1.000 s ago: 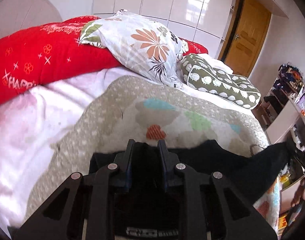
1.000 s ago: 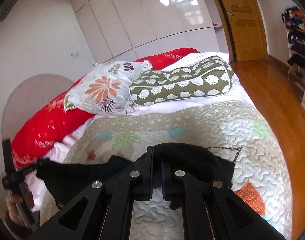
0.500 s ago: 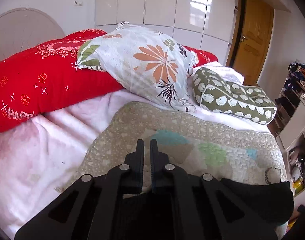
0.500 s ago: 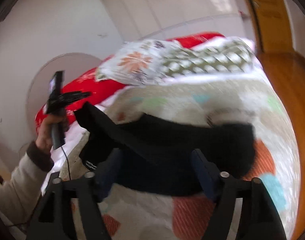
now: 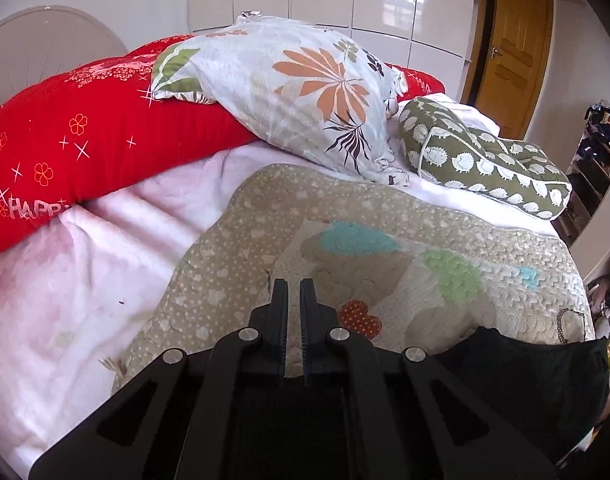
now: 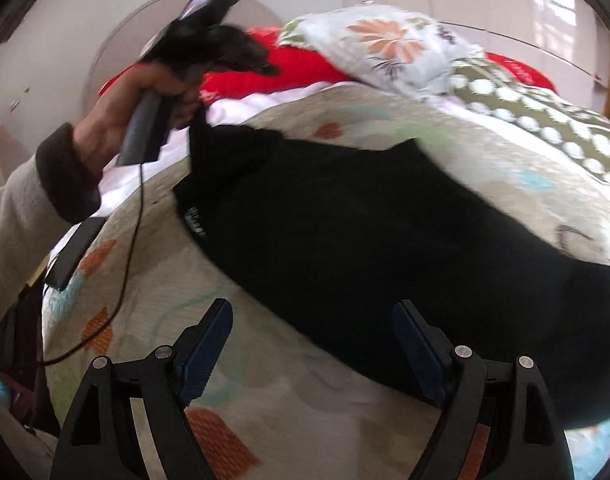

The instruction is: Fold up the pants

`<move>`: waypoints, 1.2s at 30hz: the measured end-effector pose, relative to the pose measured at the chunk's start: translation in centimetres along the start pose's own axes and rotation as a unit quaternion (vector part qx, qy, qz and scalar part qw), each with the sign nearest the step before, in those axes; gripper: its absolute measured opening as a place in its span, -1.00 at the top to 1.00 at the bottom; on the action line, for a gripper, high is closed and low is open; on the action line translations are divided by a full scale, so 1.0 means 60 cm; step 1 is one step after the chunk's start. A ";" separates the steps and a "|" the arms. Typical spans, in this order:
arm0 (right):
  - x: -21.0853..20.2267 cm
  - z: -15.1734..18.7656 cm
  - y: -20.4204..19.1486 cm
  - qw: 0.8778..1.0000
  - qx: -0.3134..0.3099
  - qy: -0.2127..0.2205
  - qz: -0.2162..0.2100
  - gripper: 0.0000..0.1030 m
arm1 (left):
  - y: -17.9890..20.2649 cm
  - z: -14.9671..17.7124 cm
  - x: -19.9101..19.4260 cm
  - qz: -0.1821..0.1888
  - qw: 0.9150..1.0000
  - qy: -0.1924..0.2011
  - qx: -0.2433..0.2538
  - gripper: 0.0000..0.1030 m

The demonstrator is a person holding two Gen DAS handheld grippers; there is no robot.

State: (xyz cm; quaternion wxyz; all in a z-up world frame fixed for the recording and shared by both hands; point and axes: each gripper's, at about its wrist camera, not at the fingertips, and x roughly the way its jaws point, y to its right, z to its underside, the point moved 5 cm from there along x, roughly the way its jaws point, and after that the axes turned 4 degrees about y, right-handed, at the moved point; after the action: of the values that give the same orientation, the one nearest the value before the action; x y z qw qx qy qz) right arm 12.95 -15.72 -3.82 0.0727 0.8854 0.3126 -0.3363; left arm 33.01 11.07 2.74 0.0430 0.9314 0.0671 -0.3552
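Black knit pants [image 6: 365, 232] lie spread on the beige quilted bedspread with coloured patches [image 5: 385, 216], doubled over at least once by the look of it — further folds and squaring likely remain.

Left gripper [image 5: 293, 320]: fingers together, nothing visible between the tips; the right-wrist view suggests cloth lifted near it, but I cannot tell.

Right gripper [image 6: 313, 344]: jaws opening, fingers wide apart, nothing clamped.

Writing: "HAPP…" on red bolster pillow [image 5: 85, 152]; waistband label unreadable.

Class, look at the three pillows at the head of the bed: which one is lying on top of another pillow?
The pale floral pillow. It rests across the long red pillow, which lies underneath it; the green hedgehog-print pillow lies beside them on the bedding.
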 end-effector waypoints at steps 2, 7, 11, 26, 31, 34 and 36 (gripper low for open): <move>0.024 -0.005 -0.027 1.000 -0.024 -0.003 -0.004 -0.60 | -0.001 0.001 -0.001 -0.001 1.000 0.001 0.003 0.93; 0.098 -0.018 -0.022 1.000 -0.003 -0.027 0.014 0.55 | -0.009 0.007 -0.004 0.003 1.000 -0.005 0.004 0.93; 0.065 -0.044 0.014 0.996 0.082 0.003 -0.047 0.86 | -0.021 0.021 -0.019 0.006 1.000 -0.002 0.021 0.93; 0.047 -0.410 0.198 0.951 0.063 0.185 0.240 0.59 | -0.082 0.022 -0.093 0.016 1.000 0.011 -0.006 0.71; 0.007 -0.359 0.211 0.969 0.134 0.158 0.135 -0.29 | -0.076 0.074 -0.117 0.051 0.999 -0.001 0.004 -0.39; -0.069 -0.228 0.177 0.979 0.102 0.120 0.128 -0.48 | -0.086 0.120 -0.107 0.065 0.997 -0.048 -0.020 -0.40; -0.122 -0.139 0.170 0.977 0.105 0.105 0.154 -0.65 | -0.093 0.158 -0.095 0.072 0.992 -0.088 -0.045 -0.42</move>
State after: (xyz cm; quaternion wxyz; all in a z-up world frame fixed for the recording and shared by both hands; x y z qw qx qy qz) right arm 19.48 -24.69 6.38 -0.0028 0.9561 0.1411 -0.2567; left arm 21.70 14.84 -0.71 0.1162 0.8960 0.0119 -0.4285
